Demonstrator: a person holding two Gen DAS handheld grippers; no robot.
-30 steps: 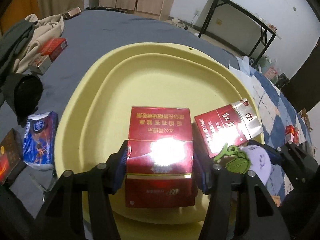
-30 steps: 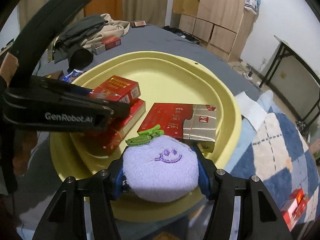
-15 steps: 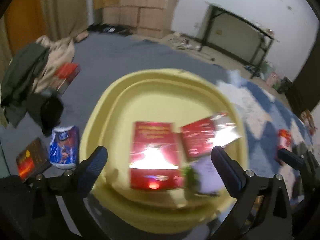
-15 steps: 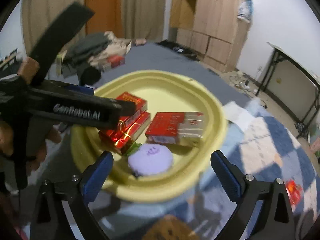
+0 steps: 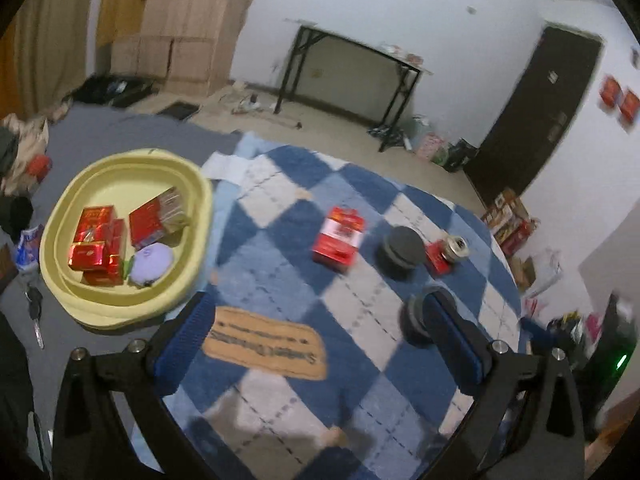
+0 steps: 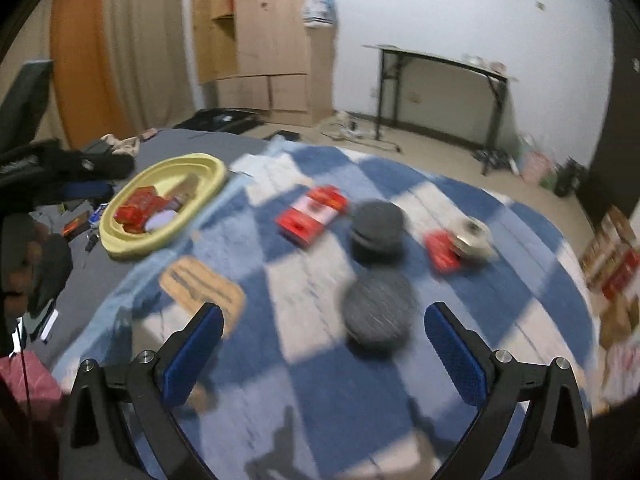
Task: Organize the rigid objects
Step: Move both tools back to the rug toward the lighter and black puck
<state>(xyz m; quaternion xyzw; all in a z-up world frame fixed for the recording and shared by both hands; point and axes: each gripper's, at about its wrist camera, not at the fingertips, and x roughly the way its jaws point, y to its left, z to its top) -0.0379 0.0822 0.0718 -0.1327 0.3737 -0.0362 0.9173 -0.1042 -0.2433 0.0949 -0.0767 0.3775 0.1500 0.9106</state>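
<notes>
lying between gaping right tongs [image 6: 320,340]: grey disc [image 6: 378,308].

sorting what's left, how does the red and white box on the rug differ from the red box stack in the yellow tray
The red and white box lies alone on the blue checked rug; the red box stack sits inside the yellow tray. The rug box has a white band across it; the stacked boxes are all red with glossy glare. The rug box has nothing touching it; the stack is crowded by another box and a purple plush. Both are small rectangular red boxes.

place: home room | cues: wooden wardrobe [image 6: 272,40], checked rug [image 5: 360,280], curtain [image 6: 140,60]
</notes>
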